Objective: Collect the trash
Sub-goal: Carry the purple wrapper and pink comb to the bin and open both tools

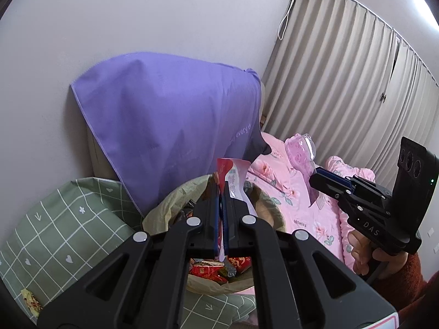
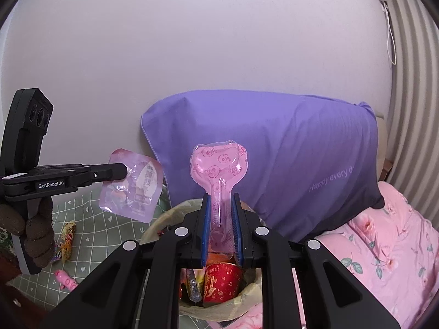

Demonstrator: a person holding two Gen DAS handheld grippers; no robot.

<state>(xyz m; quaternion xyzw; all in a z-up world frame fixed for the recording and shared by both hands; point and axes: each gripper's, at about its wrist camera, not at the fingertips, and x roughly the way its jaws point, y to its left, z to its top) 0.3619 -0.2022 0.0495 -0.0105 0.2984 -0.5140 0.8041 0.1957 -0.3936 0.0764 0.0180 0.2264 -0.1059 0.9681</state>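
My left gripper is shut on a flat clear plastic pack with red and white print; it also shows in the right wrist view, held in the air left of the bin. My right gripper is shut on a clear pink spoon-shaped blister shell, also seen in the left wrist view. Both hold their pieces above a trash bin lined with a yellowish bag, which holds red wrappers.
A purple pillow leans on the wall behind the bin. A green checked cover lies left, with a wrapper and a small pink toy on it. A pink floral quilt lies right. Curtains hang at the right.
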